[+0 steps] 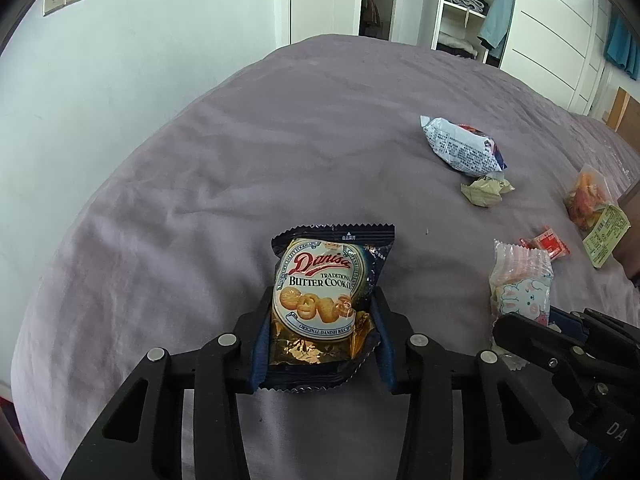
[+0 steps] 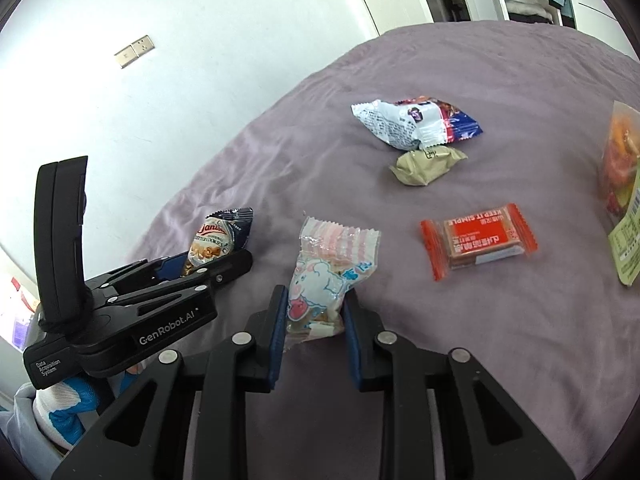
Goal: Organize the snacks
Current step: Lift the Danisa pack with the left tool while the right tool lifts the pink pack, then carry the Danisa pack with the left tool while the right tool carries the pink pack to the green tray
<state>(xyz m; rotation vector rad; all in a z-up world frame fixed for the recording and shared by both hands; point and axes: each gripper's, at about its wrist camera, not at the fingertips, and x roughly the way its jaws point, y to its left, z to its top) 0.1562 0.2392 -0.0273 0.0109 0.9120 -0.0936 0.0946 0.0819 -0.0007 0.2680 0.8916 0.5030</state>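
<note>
Where the purple bedspread dips slightly under it, the butter cookie pack lies face up between the blue pads of the left gripper, and both pads press against its lower sides, so the jaws are narrowed onto the pack and grip it. The pack is dark blue with serrated end seals, a white oval label reading "Danisa Traditional Butter Cookies", printed cookies and a gold foil area near its lower edge. To its right, the right gripper is closed on the lower part of the pink-and-white cartoon snack pack, with a pad against each side. This pack is translucent, striped pink at its crimped top, and carries a pale cartoon animal with a red patch. In the right wrist view the two held packs sit near each other, the cookie pack to the left. Further out on the bedspread lie the white-and-blue printed bag with the beige wrapped sweet touching its near edge, and the orange bar wrapper, apart from both. At the right edge rests the clear bag of orange and red pieces, partly cut off.
</note>
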